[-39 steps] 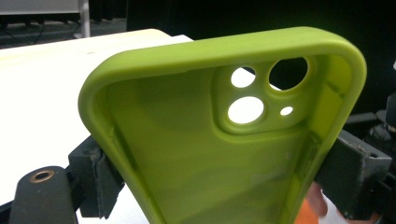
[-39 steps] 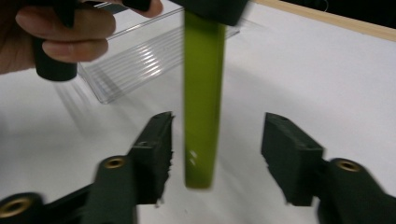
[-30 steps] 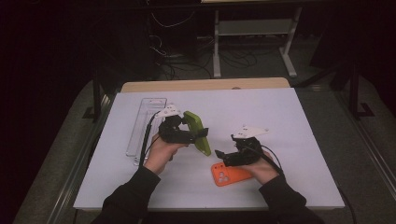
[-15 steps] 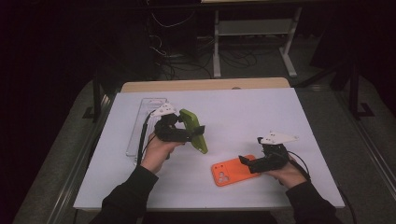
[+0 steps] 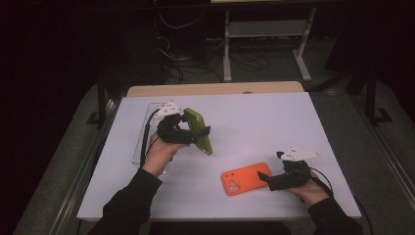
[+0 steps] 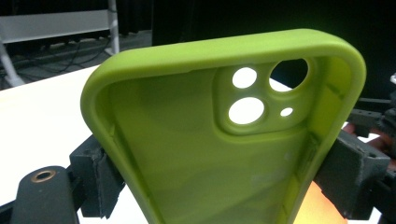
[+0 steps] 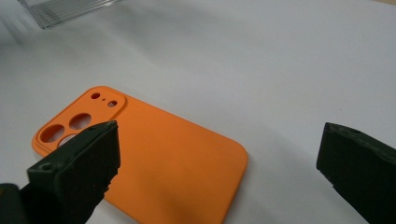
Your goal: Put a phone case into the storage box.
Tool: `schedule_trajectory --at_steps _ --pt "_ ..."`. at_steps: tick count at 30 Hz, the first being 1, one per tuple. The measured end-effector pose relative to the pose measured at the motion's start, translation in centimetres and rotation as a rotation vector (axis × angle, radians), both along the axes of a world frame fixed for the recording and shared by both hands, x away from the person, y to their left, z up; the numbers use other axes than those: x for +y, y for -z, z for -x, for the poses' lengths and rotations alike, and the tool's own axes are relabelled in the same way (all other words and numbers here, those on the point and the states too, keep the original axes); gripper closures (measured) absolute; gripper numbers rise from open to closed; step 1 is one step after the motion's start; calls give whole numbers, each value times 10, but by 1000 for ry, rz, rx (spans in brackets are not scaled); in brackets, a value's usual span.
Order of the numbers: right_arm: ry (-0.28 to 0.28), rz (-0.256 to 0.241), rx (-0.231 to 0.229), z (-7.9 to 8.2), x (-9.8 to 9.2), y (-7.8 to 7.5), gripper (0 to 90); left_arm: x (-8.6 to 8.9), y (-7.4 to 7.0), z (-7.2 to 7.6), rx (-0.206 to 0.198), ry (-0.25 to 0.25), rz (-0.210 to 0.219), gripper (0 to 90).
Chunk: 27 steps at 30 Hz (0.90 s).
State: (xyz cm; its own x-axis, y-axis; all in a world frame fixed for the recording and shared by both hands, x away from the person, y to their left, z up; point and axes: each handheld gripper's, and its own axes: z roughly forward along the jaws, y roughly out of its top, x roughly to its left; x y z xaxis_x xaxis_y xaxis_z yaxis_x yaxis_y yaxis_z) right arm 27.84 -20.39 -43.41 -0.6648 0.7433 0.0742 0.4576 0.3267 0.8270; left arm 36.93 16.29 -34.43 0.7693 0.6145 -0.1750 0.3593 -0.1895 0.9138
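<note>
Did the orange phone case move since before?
No. The orange phone case lies at the same spot near the table's front edge; the right gripper pulled away rightward.

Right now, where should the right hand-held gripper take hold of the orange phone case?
Grip the orange phone case across its two long edges near the plain end, coming from above. It lies flat, back up, so only the thin rim offers a hold.

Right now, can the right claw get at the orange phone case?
Probably yes. The right claw is open and sits at the near end of the orange phone case, which lies flat on the white table with nothing between. The left claw is off to the side, holding the green case.
</note>
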Motion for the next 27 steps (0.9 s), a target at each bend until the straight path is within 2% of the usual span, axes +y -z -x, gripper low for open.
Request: schedule_trajectory --at_steps 9,21,24,27 --pt "0 -1 -6 -1 0 -1 0 16 -23 -18 -38 -39 -23 139" --pt "-1 -3 -7 -1 -1 -1 0 42 -43 -49 -72 -157 -66 139" --pt "1 -4 -8 -1 -1 -2 0 49 -50 -59 -95 -194 -96 139" --pt "6 -4 -6 -1 -2 -2 0 55 -55 -68 -100 -241 -95 139"
